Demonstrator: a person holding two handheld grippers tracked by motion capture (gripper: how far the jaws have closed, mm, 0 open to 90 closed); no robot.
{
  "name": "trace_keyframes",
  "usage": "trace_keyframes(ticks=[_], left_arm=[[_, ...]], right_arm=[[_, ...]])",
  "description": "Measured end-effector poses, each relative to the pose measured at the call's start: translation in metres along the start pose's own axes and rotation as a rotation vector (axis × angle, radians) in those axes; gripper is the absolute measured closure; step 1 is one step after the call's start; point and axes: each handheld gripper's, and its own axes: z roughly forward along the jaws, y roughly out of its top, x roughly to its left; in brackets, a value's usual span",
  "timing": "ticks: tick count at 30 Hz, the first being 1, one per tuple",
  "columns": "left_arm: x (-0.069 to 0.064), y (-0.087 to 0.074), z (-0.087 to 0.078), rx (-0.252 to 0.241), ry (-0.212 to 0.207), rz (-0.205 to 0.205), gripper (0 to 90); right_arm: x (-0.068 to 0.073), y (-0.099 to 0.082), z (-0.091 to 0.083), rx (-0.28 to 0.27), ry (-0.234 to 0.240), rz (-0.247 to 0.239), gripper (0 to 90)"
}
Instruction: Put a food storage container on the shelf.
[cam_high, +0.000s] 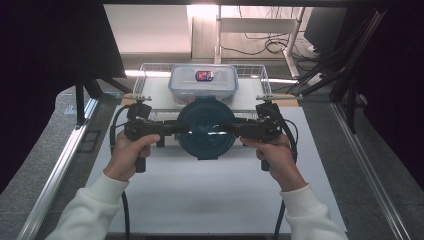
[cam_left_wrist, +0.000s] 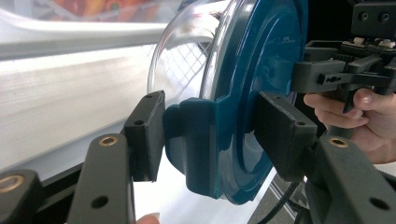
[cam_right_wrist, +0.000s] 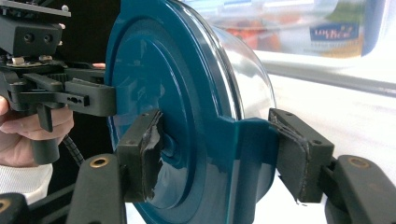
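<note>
A round clear container with a dark teal lid (cam_high: 206, 127) hangs between my two grippers, above the white table (cam_high: 210, 195) and just in front of the wire basket. My left gripper (cam_high: 182, 127) is shut on the lid's left latch tab. In the left gripper view its pads (cam_left_wrist: 145, 133) press the teal tab (cam_left_wrist: 205, 140) from both sides. My right gripper (cam_high: 228, 129) is shut on the opposite tab. Its worn pads (cam_right_wrist: 142, 154) clamp the lid's edge (cam_right_wrist: 219, 154) in the right gripper view. Each gripper view also shows the other gripper beyond the lid (cam_left_wrist: 327, 77) (cam_right_wrist: 84, 95).
Behind the round container, a rectangular clear box with a blue-rimmed lid (cam_high: 202, 82) sits in a white wire basket (cam_high: 142, 75). Metal rails (cam_high: 60, 165) run along both sides of the table. Dark curtains flank it, and chair legs and cables lie on the floor beyond.
</note>
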Motion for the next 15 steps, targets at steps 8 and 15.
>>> trace_keyframes(ticks=[8,15], left_arm=[[-0.003,0.016,-0.005,-0.019,-0.001,0.015,44.3],[-0.008,0.037,-0.01,-0.024,0.01,0.033,44.3]], right_arm=[[0.004,0.018,-0.003,-0.007,-0.005,-0.023,37.2],[0.004,0.039,-0.006,-0.019,0.006,-0.029,37.2]])
